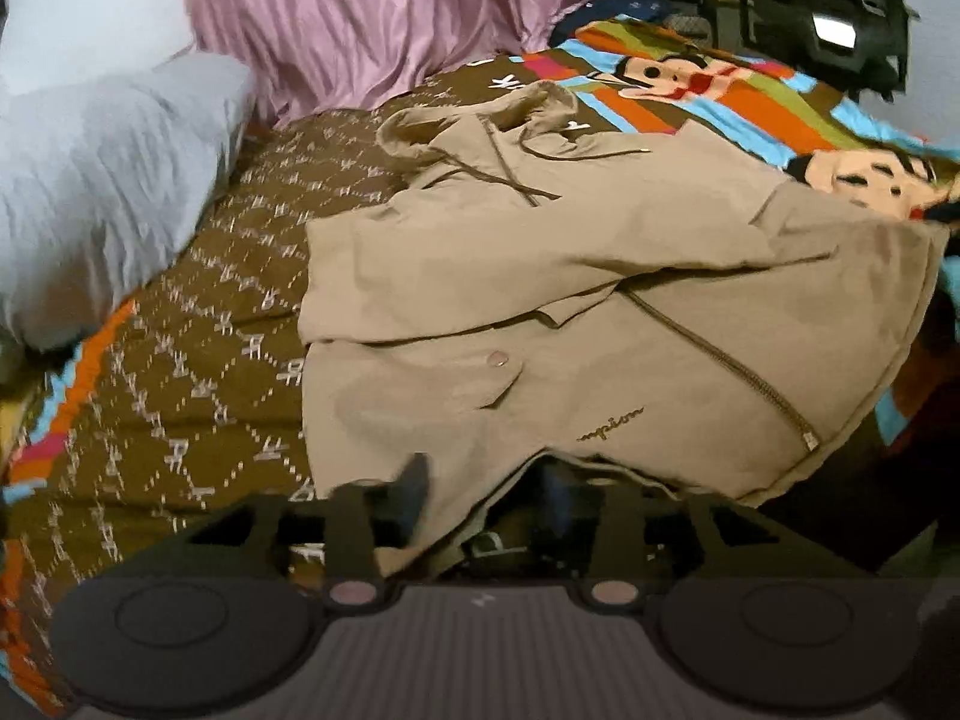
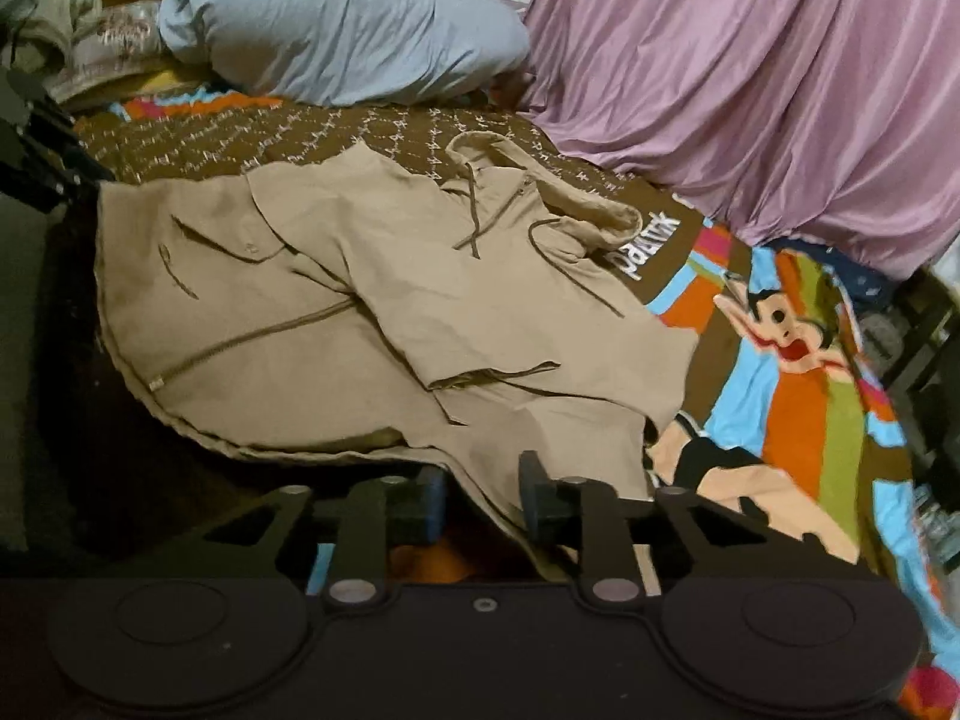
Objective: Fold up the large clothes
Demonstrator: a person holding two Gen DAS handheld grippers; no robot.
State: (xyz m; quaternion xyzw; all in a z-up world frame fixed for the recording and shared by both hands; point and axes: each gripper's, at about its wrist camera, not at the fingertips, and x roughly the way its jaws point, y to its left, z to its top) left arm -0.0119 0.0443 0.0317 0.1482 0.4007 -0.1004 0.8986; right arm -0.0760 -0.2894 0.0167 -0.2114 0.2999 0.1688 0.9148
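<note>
A tan hooded zip jacket (image 1: pixel 570 300) lies spread on the bed, hood at the far end, one sleeve folded across its front. It also shows in the right wrist view (image 2: pixel 372 300). My left gripper (image 1: pixel 480 498) is at the jacket's near hem; the cloth drapes over and between its fingers (image 1: pixel 414 486), and the right finger is hidden under the fabric. My right gripper (image 2: pixel 480 498) has its jaws apart with the jacket's hem corner lying between them. The left gripper also appears at the left edge of the right wrist view (image 2: pixel 36 162).
A brown patterned blanket with bright cartoon stripes (image 1: pixel 180 360) covers the bed. A grey pillow (image 1: pixel 102 180) and a pink sheet (image 1: pixel 372 24) lie at the far end. Dark furniture (image 1: pixel 822 12) stands at the back right.
</note>
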